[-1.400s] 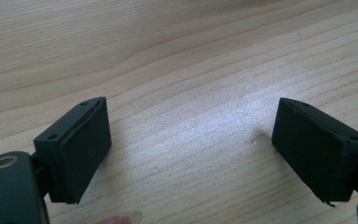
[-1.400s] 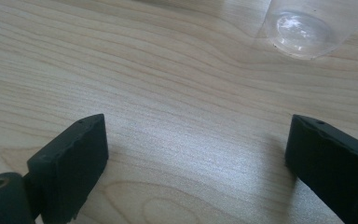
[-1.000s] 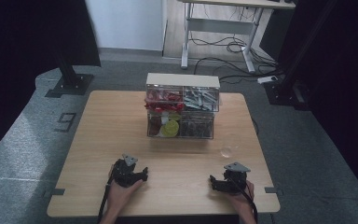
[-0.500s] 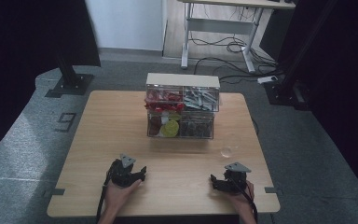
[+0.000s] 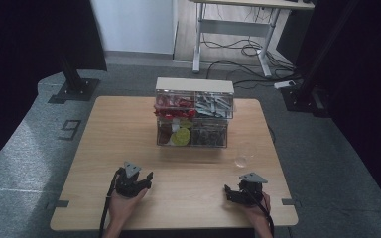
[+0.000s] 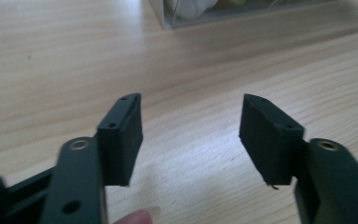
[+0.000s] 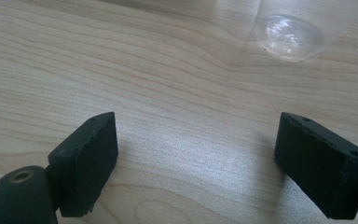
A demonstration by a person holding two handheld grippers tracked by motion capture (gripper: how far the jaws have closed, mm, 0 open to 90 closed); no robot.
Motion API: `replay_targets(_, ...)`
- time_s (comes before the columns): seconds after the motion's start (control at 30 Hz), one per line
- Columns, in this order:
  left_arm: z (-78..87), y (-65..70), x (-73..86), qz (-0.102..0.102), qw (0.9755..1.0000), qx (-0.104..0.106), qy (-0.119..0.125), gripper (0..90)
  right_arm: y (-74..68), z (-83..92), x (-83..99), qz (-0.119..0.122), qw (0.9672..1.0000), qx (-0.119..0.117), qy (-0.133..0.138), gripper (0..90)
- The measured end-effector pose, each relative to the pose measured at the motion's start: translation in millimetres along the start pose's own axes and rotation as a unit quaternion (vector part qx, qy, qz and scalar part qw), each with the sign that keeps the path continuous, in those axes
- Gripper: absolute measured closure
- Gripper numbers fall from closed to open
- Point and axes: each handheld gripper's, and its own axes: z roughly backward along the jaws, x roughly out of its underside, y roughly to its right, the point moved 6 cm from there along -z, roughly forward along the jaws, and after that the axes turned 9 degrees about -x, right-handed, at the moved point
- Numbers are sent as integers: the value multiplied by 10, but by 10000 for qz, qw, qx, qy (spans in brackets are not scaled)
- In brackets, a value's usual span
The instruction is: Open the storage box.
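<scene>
A clear plastic organizer box (image 5: 193, 116) with several compartments of red, yellow and grey small parts stands at the table's middle back. My left gripper (image 5: 141, 181) is held near the front edge at the left. In the left gripper view it (image 6: 191, 107) is open over bare wood, and its jaws have just been closing with nothing between them. The box's lower corner (image 6: 186, 11) lies ahead of it. My right gripper (image 5: 232, 193) rests at the front right. It (image 7: 196, 130) is open and empty, with a clear plastic cup (image 7: 291, 35) just beyond it.
The clear cup (image 5: 242, 157) stands right of the box, between it and the right gripper. The wooden table (image 5: 104, 148) has bare room on its left half and along the front. Dark curtains and stand bases surround the table on grey carpet.
The left gripper has lifted slightly in the hand. The right hand and gripper have kept still.
</scene>
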Motion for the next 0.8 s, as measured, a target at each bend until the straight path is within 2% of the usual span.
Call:
replay_targets(0.13,64,32,-89,-40,9998,81,149,460,0,0,0,0,10000,1,0,135)
replay_targets(0.2,123,54,-145,-83,9993,117,346,524,0,0,0,0,10000,2,0,136)
replay_targets(0.3,173,73,-177,-131,9986,179,475,577,1,0,0,-5,10000,6,1,136)
replay_targets(0.53,214,47,-261,-41,9977,253,628,689,7,1,0,-22,10000,30,3,136)
replay_targets(0.6,222,57,-308,21,9970,362,684,717,8,1,0,-33,10000,37,7,136)
replay_targets(0.8,233,103,-394,-73,9961,517,705,786,14,2,0,-59,10000,62,11,136)
